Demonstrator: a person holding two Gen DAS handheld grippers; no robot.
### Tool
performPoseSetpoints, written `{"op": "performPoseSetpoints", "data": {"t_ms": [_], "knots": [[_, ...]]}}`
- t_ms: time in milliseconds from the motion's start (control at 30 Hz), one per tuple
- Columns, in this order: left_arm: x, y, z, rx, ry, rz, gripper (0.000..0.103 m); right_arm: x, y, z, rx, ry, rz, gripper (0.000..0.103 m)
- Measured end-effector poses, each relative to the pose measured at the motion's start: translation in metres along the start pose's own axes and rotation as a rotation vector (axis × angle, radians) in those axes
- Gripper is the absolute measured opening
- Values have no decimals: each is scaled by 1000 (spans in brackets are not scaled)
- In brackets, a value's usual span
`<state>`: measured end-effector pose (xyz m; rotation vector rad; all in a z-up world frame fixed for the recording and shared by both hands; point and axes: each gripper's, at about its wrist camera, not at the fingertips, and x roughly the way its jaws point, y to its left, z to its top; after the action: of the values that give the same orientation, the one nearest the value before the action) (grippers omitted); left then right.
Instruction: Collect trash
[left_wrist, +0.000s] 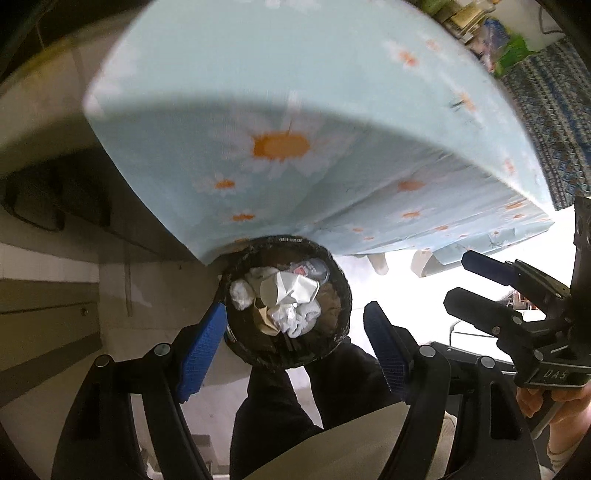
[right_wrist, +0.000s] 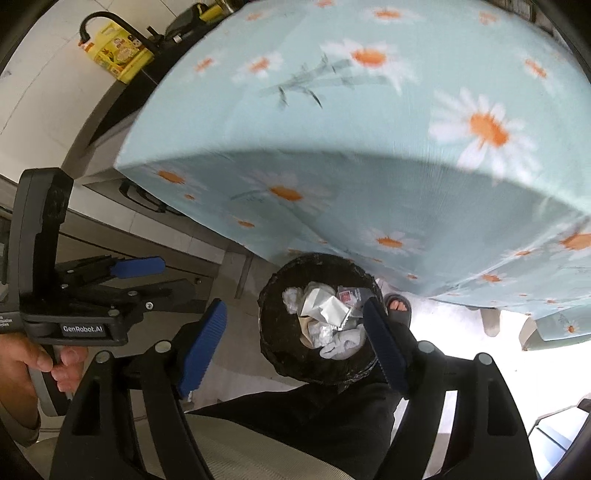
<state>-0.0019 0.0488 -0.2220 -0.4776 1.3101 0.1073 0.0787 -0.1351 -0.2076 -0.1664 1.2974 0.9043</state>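
Both our pairs of jaws stand apart with nothing between the blue pads: the left gripper (left_wrist: 295, 347) frames the bin below it, and the right gripper (right_wrist: 297, 345) does the same from its side, neither touching anything. Under them, on the floor just at the hanging edge of the daisy-print tablecloth (left_wrist: 280, 110), sits the black trash bin (left_wrist: 284, 302), lined in dark plastic and holding crumpled white tissues and paper (left_wrist: 291, 295) along with a small printed wrapper (left_wrist: 306, 267). From the left wrist view we see the right tool off to the side with a hand on its grip; from the right wrist view the left tool shows likewise. A dark-trousered leg lies below the bin, and a sandalled foot (right_wrist: 397, 306) rests beside it. We judge that a drop into the bin is done and the step in hand is going for more. No loose trash shows on the cloth here, so the next move calls for searching the table top before reaching.
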Motion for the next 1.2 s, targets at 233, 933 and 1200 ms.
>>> {"op": "performPoseSetpoints", "data": {"t_ms": [233,933,1200], "knots": [[-33,-6,8,57,-55,-7,75,-42,9,8,20,-91,-35,81],[-171,-84,52,241,-409,41,91,-187,1,60,-42,-435,-113,98],[-215,-114,57,221,-540,96,96,-242,-5,66,-103,-536,-127,98]]}}
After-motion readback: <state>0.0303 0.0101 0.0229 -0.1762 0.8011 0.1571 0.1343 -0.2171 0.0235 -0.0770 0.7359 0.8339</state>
